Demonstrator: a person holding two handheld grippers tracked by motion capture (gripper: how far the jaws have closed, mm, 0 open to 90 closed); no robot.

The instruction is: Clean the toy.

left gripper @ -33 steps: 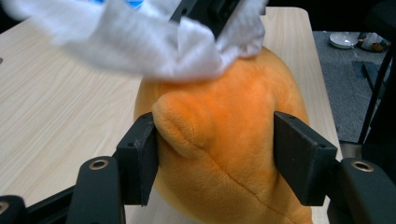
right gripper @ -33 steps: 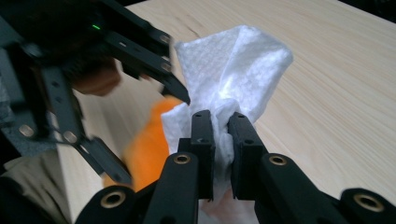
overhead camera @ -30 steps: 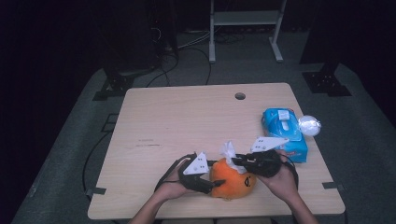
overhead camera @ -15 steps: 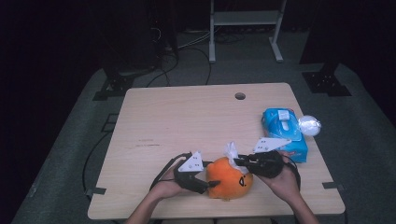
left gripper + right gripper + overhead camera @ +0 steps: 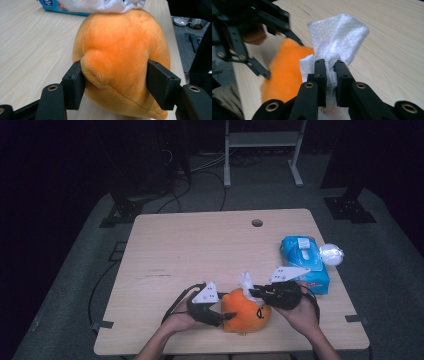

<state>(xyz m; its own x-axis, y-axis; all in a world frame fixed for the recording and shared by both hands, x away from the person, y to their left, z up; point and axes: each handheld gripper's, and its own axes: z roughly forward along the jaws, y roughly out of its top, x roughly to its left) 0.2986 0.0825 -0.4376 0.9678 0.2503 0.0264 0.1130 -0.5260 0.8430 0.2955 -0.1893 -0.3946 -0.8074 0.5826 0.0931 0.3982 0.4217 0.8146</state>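
Orange plush toy (image 5: pixel 246 311) sits on the wooden table (image 5: pixel 200 250) near its front edge, well apart from the blue tissue pack (image 5: pixel 304 264), which lies toward the table's right edge w/ a crumpled white wad (image 5: pixel 331 254) just beside it. Left gripper (image 5: pixel 218 316) is clamped on the plush from its left side: in the left gripper view both black pads dent the orange fur (image 5: pixel 117 62), one each side. Its jaws have just been closing a bit further, plush btwn them. Right gripper (image 5: pixel 254 292) is pinched tight on a white tissue (image 5: pixel 338 37), jaws nearly together w/ paper squeezed btwn. Tissue stands up at the plush's top, touching it.
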